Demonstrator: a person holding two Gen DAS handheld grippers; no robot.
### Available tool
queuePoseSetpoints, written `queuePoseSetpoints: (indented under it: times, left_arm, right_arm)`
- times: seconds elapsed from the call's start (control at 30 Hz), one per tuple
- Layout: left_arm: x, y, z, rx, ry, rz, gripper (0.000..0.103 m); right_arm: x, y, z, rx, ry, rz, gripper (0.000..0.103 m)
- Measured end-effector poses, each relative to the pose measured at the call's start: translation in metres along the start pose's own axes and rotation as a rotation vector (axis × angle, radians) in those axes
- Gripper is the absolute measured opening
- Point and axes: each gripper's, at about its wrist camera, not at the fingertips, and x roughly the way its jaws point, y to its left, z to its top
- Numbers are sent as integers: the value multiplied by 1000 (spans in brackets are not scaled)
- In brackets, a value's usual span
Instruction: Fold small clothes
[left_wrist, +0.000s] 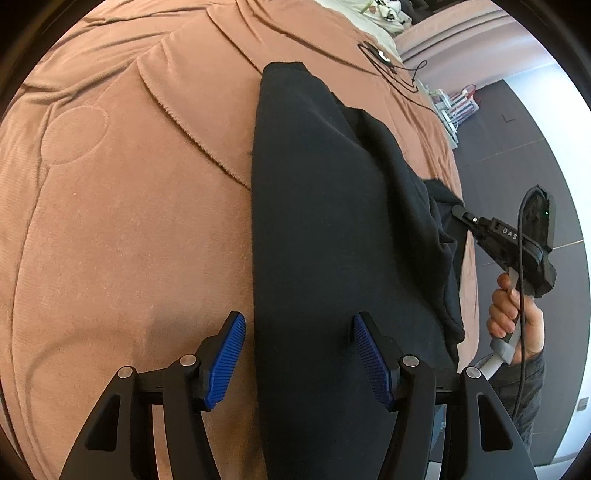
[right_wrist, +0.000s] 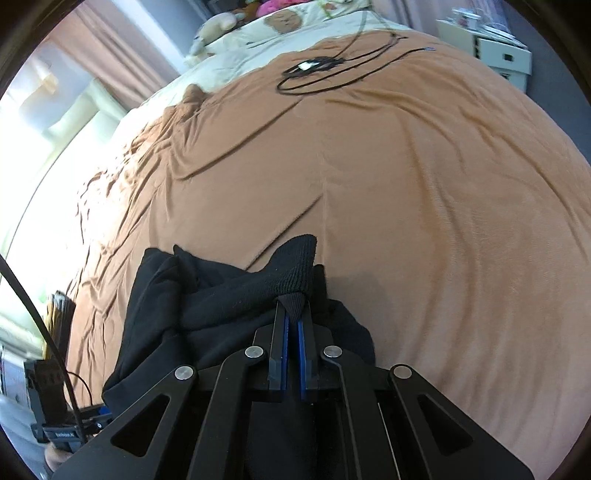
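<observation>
A black garment (left_wrist: 332, 221) lies stretched out along the brown bedspread (left_wrist: 129, 221). My left gripper (left_wrist: 299, 332) is open, its blue pads (left_wrist: 229, 354) straddling the garment's near left edge, with the left pad over the bedspread. My right gripper (right_wrist: 292, 314) is shut on a ribbed black cuff or hem (right_wrist: 295, 266) of the garment (right_wrist: 207, 302), lifting it slightly. From the left wrist view the right gripper (left_wrist: 458, 212) pinches the garment's right side at the bed's edge.
A black cable coil with a small white device (right_wrist: 314, 68) lies on the far part of the bedspread (right_wrist: 424, 184). Pillows and soft toys (right_wrist: 221, 26) sit at the head. White drawers (right_wrist: 498, 51) stand beside the bed. Dark floor (left_wrist: 517, 147) lies to the right.
</observation>
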Motion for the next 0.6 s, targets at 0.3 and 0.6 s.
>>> queuePoseSetpoints:
  times: [0.3, 0.6]
  left_arm:
    - [3, -10, -6, 11, 6, -7, 63]
    - [0, -6, -33, 14, 10, -16, 63]
  right_arm:
    - [-40, -21, -33, 51, -36, 73, 58]
    - [-75, -43, -106, 92, -13, 165, 58]
